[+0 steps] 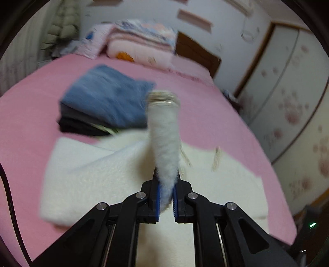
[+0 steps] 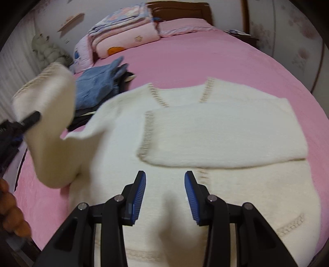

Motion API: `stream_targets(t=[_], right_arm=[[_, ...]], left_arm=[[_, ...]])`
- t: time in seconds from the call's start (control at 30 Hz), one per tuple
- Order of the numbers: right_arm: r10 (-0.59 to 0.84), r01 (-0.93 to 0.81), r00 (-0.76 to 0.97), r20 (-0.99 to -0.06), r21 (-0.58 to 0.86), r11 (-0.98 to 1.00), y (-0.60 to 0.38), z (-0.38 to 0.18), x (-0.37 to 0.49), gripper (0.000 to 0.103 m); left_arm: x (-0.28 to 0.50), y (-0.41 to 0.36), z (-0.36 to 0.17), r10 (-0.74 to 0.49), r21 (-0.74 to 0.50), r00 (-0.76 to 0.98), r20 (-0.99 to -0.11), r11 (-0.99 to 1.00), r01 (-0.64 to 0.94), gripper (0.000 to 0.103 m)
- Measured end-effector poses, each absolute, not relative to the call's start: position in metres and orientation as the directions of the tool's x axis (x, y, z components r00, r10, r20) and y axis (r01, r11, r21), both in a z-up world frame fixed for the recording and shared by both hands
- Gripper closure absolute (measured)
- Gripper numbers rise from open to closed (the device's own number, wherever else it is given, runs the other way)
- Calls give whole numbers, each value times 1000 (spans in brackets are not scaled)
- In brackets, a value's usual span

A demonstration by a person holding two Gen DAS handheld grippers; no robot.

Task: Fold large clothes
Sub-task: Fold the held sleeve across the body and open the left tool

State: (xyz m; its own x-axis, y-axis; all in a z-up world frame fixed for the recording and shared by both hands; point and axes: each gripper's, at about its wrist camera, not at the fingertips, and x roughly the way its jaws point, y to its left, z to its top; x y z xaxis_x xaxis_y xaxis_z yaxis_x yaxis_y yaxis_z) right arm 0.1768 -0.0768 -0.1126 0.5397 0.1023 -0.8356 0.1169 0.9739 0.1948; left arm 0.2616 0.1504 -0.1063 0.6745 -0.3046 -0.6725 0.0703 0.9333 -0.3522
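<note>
Sweater: I see a white fluffy sweater (image 2: 216,131) lying flat on the pink bed (image 2: 205,61), with beige knitted trim along its seams and neckline.
Right sleeve: already folded across the chest, lying flat.
Left sleeve: I have it (image 1: 164,131) lifted off the bed; the cuff with its beige ribbing points away from the camera in the left wrist view.
Left hand-held gripper: it (image 1: 166,197) is clamped on the left sleeve, the blue pads pressed into the fluffy fabric. In the right wrist view it appears at the left edge, with the sleeve hanging from it above the bed.
Right hand-held gripper: its (image 2: 165,195) jaws stand apart with nothing between them, hovering over the lower body of the sweater.
Hand: part of mine (image 2: 12,213) shows at the lower left edge of the right wrist view.
Folded pile: blue jeans (image 1: 107,100) on top of darker clothes, just beyond the sweater's left shoulder.
Bedding: a stack of folded quilts (image 2: 125,32) sits at the head of the bed by the wooden headboard (image 2: 181,10).
Wardrobe: white doors (image 1: 287,102) with pink paw prints, beside the bed.
</note>
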Motion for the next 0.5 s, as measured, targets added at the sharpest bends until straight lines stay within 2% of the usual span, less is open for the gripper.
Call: stream_targets(t=[0.13,0.3,0.43,0.5], right_arm=[[68,166,524,-849,180,970,-109,-122,171,64],[66,191,503,-862,185,964,-130,-134,166,64],[89,178,498,-863,202,963,-130,-138,167,64],[110,162,497,-861,217,963,-125,-137,169,64]], left_arm=[[273,93,-162,-295,-292,549,-782,952,96,95],[264,66,-192,-224,-178,499,-837,974,138,91],[254,80,-191,-278,-245,456,-845,960,133,73],[251,89,-188,-300,-269,448,-842,954,132,68]])
